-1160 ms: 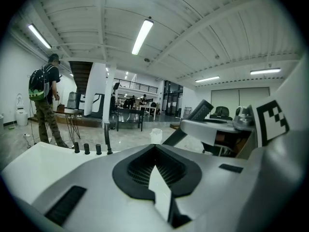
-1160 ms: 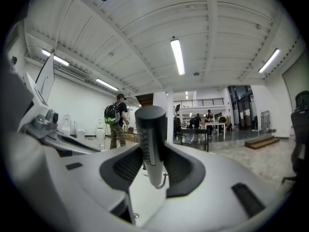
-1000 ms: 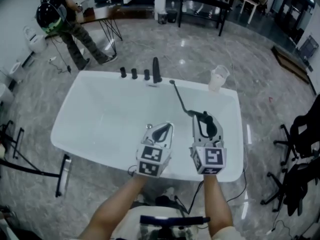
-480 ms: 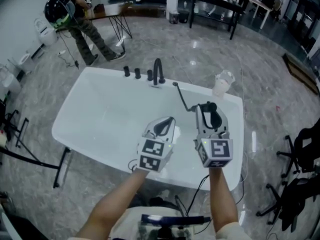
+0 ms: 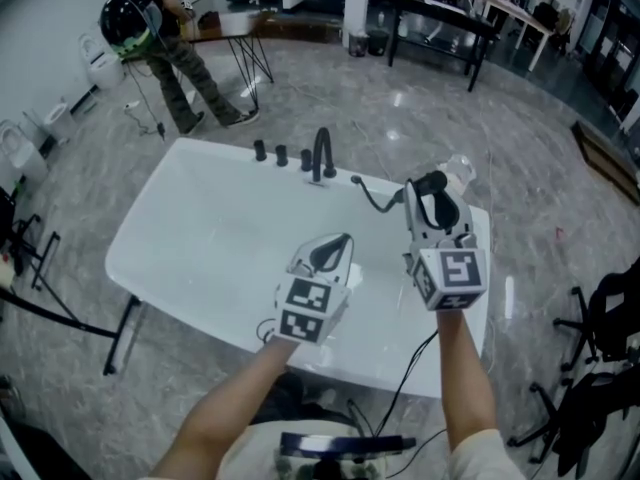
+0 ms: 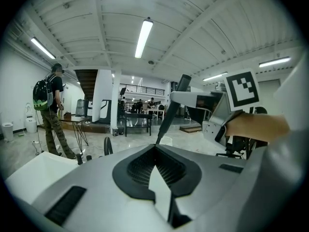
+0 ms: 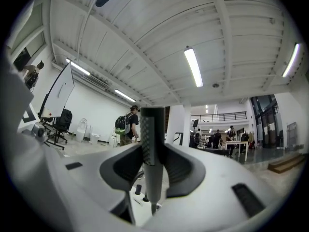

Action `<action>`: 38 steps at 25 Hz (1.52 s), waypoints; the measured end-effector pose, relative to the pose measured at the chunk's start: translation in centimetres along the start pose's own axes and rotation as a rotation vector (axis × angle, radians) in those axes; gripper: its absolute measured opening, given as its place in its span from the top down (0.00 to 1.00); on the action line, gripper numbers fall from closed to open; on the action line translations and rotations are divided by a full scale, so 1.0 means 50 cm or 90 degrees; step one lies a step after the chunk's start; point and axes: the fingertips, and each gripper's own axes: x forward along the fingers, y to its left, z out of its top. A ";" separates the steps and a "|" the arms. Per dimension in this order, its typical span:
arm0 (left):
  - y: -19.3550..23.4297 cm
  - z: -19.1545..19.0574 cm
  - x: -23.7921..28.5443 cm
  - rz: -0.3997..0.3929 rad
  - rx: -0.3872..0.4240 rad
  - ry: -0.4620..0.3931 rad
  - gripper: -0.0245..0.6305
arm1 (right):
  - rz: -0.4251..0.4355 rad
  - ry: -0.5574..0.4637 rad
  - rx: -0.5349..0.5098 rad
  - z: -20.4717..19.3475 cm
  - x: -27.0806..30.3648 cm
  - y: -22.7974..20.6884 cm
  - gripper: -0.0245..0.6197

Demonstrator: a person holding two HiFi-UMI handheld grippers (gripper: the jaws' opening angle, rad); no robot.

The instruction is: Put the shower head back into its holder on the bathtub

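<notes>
- Right gripper (image 5: 436,216): clenched on the shower head (image 5: 429,184). It is held above the right side of the tub (image 5: 190,228), near the far rim.
- Hose (image 5: 374,202): runs left from the head to the far rim, just right of the faucet (image 5: 322,154).
- Left gripper (image 5: 331,252): clenched on nothing, over the near half of the tub.
- Step in hand, as I judge it: carrying the head to its holder. I cannot pick the holder out; I take it to be on the far rim where the hose meets it.
- To do it well, I would keep the grip firm and line the handle up over the socket. I would lower it with the hose clear of the faucet and let go only once it is seated.
- Only the head view shows the tub, faucet and hose route.
- Only the right gripper view shows the jaws pressed on the head's grey handle (image 7: 147,129).
- The left gripper view shows its own jaws meeting with nothing between them, and the right gripper from the side.
</notes>
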 end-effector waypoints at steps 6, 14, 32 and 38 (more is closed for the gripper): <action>0.047 0.034 0.018 -0.006 -0.003 -0.019 0.96 | 0.009 -0.015 -0.021 0.057 0.087 -0.024 0.75; 0.155 0.062 0.060 -0.029 -0.014 -0.028 0.96 | 0.003 -0.014 -0.036 0.121 0.238 -0.037 0.75; 0.344 0.238 0.157 -0.097 -0.017 -0.083 0.96 | -0.035 0.068 -0.011 0.222 0.484 -0.091 0.75; 0.389 0.248 0.177 -0.094 0.000 -0.090 0.96 | -0.012 0.088 0.004 0.233 0.552 -0.091 0.75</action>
